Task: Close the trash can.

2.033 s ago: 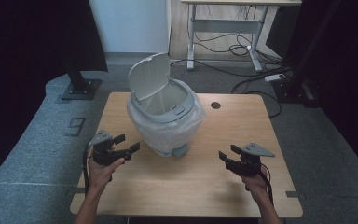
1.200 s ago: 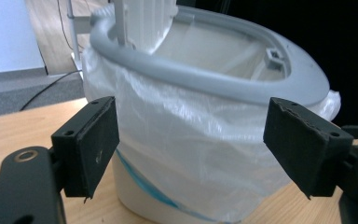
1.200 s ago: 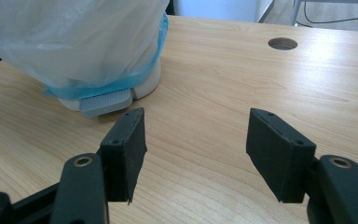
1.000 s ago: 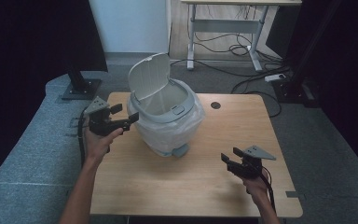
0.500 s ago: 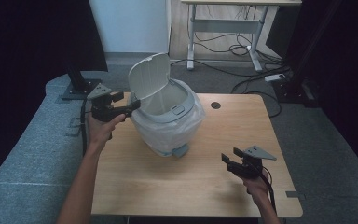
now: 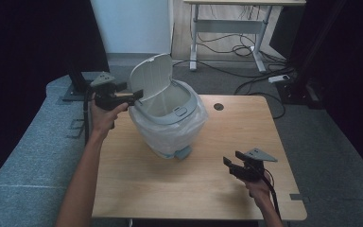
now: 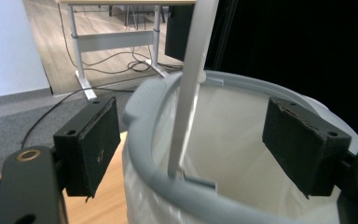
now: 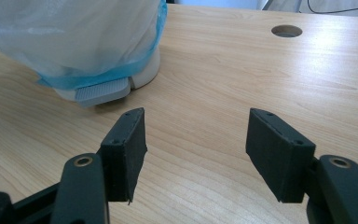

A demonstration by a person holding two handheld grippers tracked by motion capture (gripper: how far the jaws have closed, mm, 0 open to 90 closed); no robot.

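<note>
White-lidded bin (image 6: 168,118) sitting at table (image 6: 170,189) centre, left gripper (image 6: 134,96) hovering at its ten o'clock, jaws gaping astride upright lid (image 6: 152,78), right gripper (image 6: 230,160) idling at four o'clock, jaws parted, empty.

Light wood table (image 6: 170,189) w/ round cable hole (image 6: 218,107) near far edge, right of centre. One item on it: small pedal bin (image 6: 168,127) w/ white liner, lid up, far-left of centre, foot pedal facing near side. Grey carpet around.
</note>
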